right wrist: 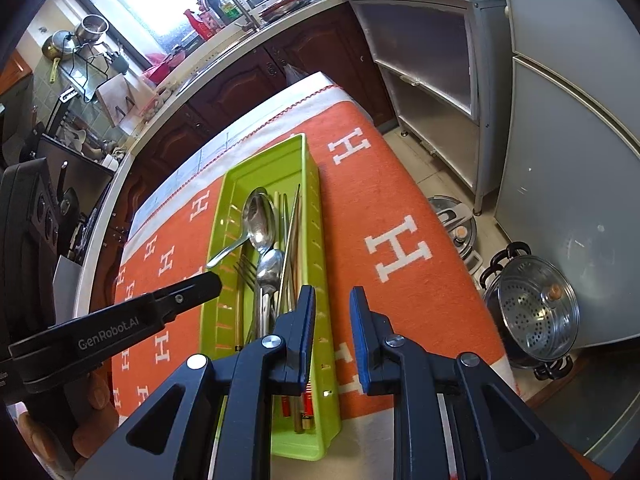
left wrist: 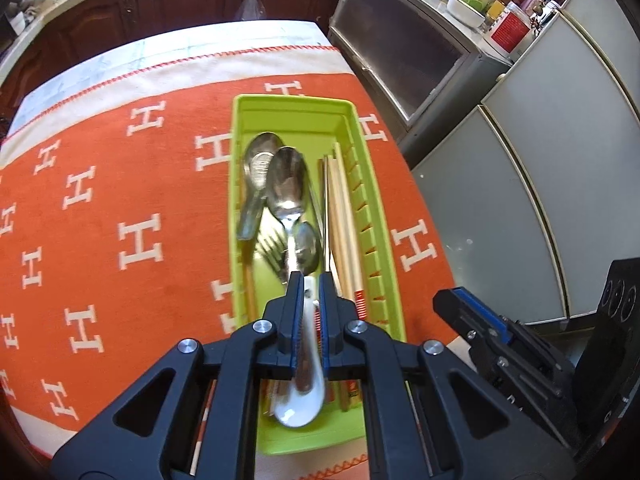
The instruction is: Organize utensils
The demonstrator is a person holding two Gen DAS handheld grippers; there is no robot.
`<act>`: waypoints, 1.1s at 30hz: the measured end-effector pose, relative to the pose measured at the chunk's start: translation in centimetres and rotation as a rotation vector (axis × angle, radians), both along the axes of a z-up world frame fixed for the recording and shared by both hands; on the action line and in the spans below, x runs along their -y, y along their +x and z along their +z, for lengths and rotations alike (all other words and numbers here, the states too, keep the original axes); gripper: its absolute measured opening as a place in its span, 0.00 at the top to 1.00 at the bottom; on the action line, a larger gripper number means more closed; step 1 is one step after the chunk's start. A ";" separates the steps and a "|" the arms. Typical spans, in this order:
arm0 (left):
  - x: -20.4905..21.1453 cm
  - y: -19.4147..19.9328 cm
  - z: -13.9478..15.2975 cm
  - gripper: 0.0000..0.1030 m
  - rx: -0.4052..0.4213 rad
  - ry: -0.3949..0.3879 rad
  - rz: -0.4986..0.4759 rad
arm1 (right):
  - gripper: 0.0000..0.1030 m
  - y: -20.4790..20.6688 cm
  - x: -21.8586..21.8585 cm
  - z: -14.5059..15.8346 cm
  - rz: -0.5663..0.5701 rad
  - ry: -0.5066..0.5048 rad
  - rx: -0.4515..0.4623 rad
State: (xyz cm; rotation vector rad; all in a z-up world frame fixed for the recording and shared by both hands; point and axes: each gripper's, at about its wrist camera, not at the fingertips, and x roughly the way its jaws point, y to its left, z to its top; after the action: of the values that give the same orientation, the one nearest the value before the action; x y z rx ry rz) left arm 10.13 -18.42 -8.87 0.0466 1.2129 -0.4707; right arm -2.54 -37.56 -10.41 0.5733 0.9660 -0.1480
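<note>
A: My left claw (left wrist: 310,280) is clamped on a white-handled spoon (left wrist: 289,184), gripping the neck where white handle meets steel; its bowl hangs over the green utensil tray (left wrist: 294,104).

B: And your right claw (right wrist: 331,300)?

A: Parted slightly, empty, hovering beside the tray's near end, above the orange cloth (right wrist: 400,216) on the surface.

B: How will the spoon handle?

A: Stiff and light, I'd judge, but that glossy handle looks slippery, possibly chippable. Hold near the neck.
</note>
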 end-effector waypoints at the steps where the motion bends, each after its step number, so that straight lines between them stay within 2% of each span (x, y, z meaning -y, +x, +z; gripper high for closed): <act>1: -0.3 -0.2 0.2 0.97 0.002 0.004 0.003 | 0.83 0.0 -0.3 0.1 0.004 -0.001 0.000; 11: -5.1 -2.6 1.2 0.96 0.050 0.054 0.040 | 0.83 -0.3 -3.2 1.0 0.063 -0.025 0.001; 19: -10.4 -4.3 2.0 0.95 0.085 0.073 0.126 | 0.81 -0.8 -6.3 1.9 0.135 -0.059 -0.004; 27: -16.5 -6.5 3.8 0.76 0.174 0.116 0.238 | 0.79 -0.8 -12.0 4.4 0.249 -0.095 0.034; 31: -18.9 -7.7 5.8 0.70 0.230 0.114 0.289 | 0.78 -0.2 -15.3 7.1 0.312 -0.125 0.079; 33: -19.8 -8.4 6.9 0.64 0.266 0.122 0.313 | 0.78 0.3 -16.5 8.5 0.332 -0.104 0.092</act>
State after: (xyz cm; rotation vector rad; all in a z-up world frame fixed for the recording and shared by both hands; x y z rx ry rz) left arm 1.76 1.40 -1.97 0.0227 0.9637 -0.1113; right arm -2.25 -21.09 -1.92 0.3151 0.9450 0.1228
